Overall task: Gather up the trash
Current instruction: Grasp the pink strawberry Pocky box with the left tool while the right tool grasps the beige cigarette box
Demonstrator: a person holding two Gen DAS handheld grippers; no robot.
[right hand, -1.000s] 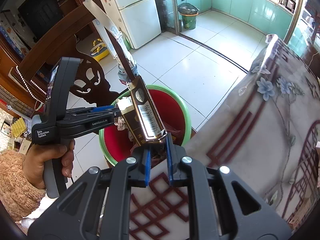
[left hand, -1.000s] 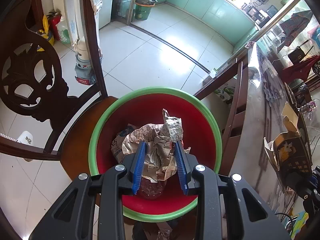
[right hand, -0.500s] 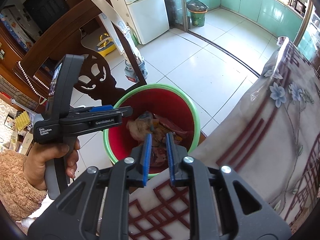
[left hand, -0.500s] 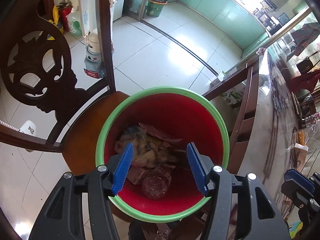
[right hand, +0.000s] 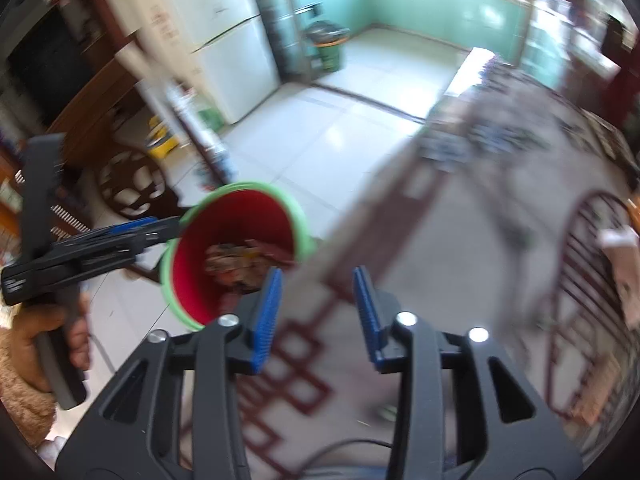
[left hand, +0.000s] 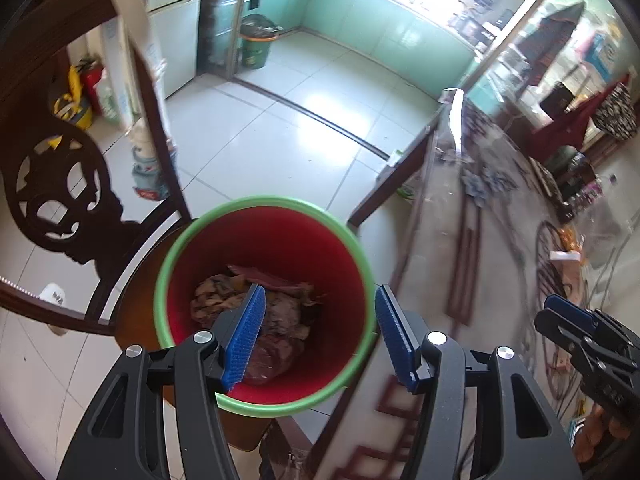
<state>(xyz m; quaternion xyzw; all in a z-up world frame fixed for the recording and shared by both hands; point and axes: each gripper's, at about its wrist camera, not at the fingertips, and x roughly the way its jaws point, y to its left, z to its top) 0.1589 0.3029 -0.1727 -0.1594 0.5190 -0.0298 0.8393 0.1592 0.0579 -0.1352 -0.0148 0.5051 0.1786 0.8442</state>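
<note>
A red bin with a green rim (left hand: pixel 256 204) stands on a wooden chair beside the table; it also shows in the right wrist view (right hand: pixel 244 188). Crumpled paper and wrappers (left hand: pixel 224 300) lie in its bottom. My left gripper (left hand: pixel 320 332) is open and empty above the bin's right rim. My right gripper (right hand: pixel 316 312) is open and empty over the table edge, right of the bin; it shows at the right of the left wrist view (left hand: pixel 560 320). The right wrist view is blurred.
The carved chair back (left hand: pixel 60 192) rises left of the bin. The patterned tablecloth (right hand: pixel 460 240) covers the table on the right, with loose scraps (left hand: pixel 568 264) and a white item (right hand: pixel 618 240) lying on it. A green kitchen bin (left hand: pixel 256 46) stands far off.
My left gripper let go of the crumpled paper into the bin and opened, then drifted right. My right gripper dropped the box into the bin, opened, and swung right over the table.
</note>
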